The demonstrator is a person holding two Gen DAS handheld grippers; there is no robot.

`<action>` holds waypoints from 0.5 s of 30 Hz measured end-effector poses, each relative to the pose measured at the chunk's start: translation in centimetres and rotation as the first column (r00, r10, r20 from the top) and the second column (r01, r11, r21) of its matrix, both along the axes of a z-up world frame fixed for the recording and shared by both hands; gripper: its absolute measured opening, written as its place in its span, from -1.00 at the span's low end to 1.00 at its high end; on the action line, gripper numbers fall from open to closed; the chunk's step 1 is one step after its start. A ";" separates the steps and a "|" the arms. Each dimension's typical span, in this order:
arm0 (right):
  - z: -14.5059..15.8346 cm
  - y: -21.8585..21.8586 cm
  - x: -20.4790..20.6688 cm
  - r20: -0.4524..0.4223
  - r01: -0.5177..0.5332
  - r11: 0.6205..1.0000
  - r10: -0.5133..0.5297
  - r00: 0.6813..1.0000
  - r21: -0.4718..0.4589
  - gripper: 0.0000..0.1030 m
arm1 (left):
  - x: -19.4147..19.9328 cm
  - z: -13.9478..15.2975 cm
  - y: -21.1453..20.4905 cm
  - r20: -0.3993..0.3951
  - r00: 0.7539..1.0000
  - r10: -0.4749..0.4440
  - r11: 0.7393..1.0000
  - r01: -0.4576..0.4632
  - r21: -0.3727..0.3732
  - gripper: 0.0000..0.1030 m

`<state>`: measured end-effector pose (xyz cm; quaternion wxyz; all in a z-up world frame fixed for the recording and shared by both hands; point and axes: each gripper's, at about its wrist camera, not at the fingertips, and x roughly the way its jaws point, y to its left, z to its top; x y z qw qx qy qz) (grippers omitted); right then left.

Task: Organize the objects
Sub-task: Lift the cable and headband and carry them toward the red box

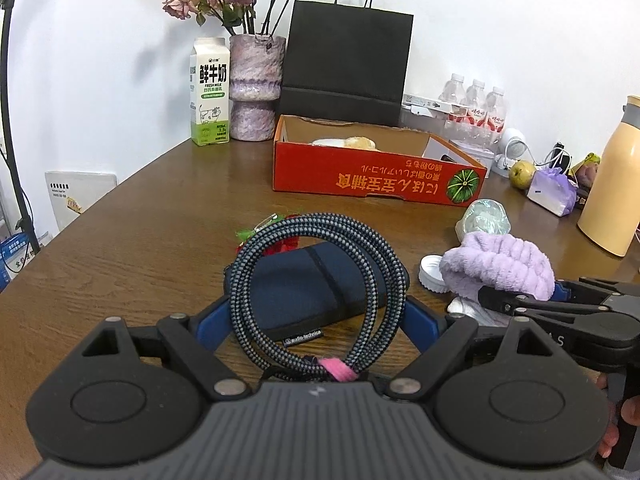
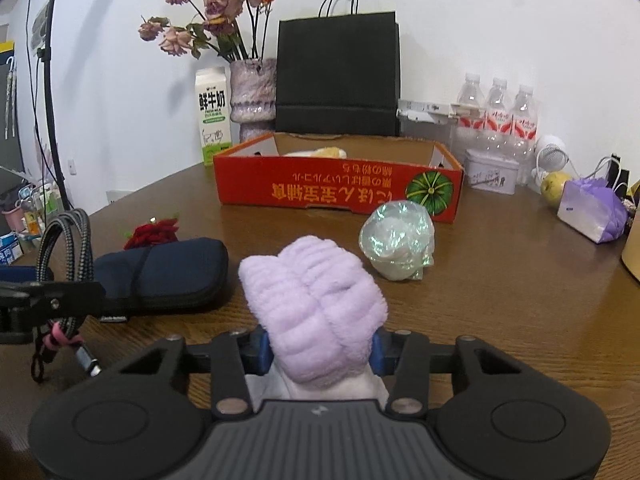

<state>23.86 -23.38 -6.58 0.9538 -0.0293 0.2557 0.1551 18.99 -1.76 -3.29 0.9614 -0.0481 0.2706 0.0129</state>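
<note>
The left gripper (image 1: 318,312) has its jaws pinching a coiled cable (image 1: 316,280), held up above a navy pouch (image 1: 304,296) on the counter (image 1: 140,240). Beside it, the right gripper (image 2: 318,350) clamps a lilac headband (image 2: 316,304). A red box (image 2: 340,188) sits farther back.

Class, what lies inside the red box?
Inside the red box, a pale yellowish lump shows above the front wall; that wall hides the rest of the floor.
</note>
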 end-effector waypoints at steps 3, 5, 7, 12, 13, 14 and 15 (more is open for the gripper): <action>0.2 -0.1 -0.3 0.024 0.001 1.000 -0.002 1.000 0.006 -0.26 | 0.1 0.0 0.2 0.002 1.000 -0.001 1.000 0.001 0.000 0.72; 0.4 -0.1 -0.6 0.043 0.002 1.000 -0.002 0.999 0.010 -0.27 | 0.1 0.0 0.2 0.003 1.000 -0.001 1.000 0.001 0.000 0.72; 0.5 -0.1 -0.8 0.062 0.001 1.000 -0.002 0.998 0.011 -0.27 | 0.2 0.1 0.2 0.006 1.000 -0.004 1.000 0.004 0.002 0.71; 0.8 0.0 -1.3 0.103 0.006 1.000 -0.008 0.995 0.015 -0.27 | 0.3 0.6 0.2 0.021 1.000 -0.018 1.000 0.018 0.011 0.71; 0.8 -0.1 -1.3 0.108 0.008 1.000 -0.010 0.994 0.017 -0.27 | 0.4 0.7 0.1 0.025 0.999 -0.021 1.000 0.021 0.011 0.71; 0.9 0.0 -1.3 0.111 0.008 1.000 -0.010 0.994 0.019 -0.27 | 0.4 0.8 0.1 0.028 0.999 -0.025 1.000 0.025 0.011 0.71; 1.0 -0.1 -1.3 0.112 0.009 1.000 -0.011 0.994 0.025 -0.27 | 0.5 1.0 0.1 0.031 0.999 -0.028 1.000 0.028 0.011 0.71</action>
